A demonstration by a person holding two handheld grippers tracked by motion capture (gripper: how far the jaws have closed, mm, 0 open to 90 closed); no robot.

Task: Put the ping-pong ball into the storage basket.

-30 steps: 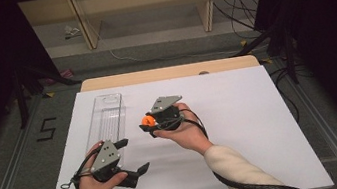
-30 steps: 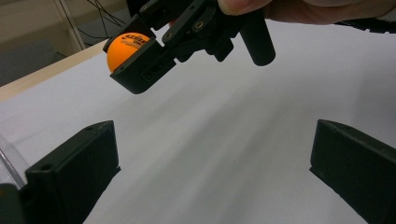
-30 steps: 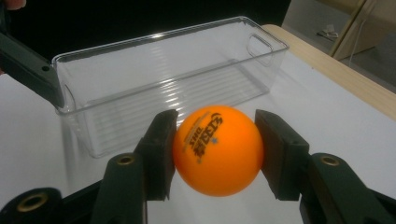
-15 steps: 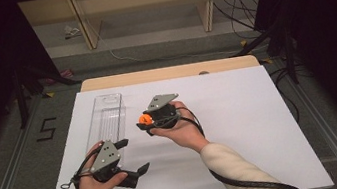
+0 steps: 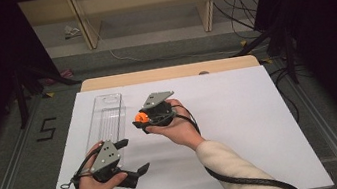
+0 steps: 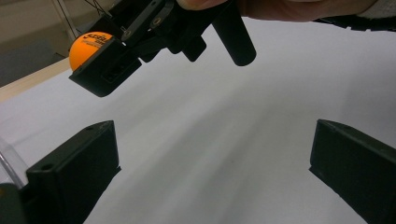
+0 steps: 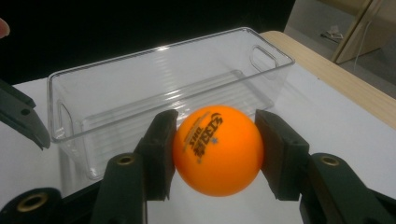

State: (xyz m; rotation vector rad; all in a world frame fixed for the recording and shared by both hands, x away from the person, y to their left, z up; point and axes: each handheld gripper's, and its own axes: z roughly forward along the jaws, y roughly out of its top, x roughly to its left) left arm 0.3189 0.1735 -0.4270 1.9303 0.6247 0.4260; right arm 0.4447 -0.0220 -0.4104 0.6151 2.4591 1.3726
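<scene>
Right gripper view: right gripper (image 7: 215,154) jaws clamp orange ball (image 7: 217,149) | left gripper (image 5: 128,157) jaws apart

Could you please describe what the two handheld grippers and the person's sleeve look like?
Both the left gripper and right gripper are black, each with two blocky jaws, a grey three-cornered plate on top and a black cable trailing away. The right arm wears a cream sleeve.

**Three cameras, one shared ball**

The high view looks forward and down from above the person's side, taking in the whole white tabletop (image 5: 242,129). The left gripper view sits low, facing across at the right claw (image 6: 100,65) close by. The right gripper view looks closely along its jaws. All three share the orange ball (image 7: 217,149).
</scene>
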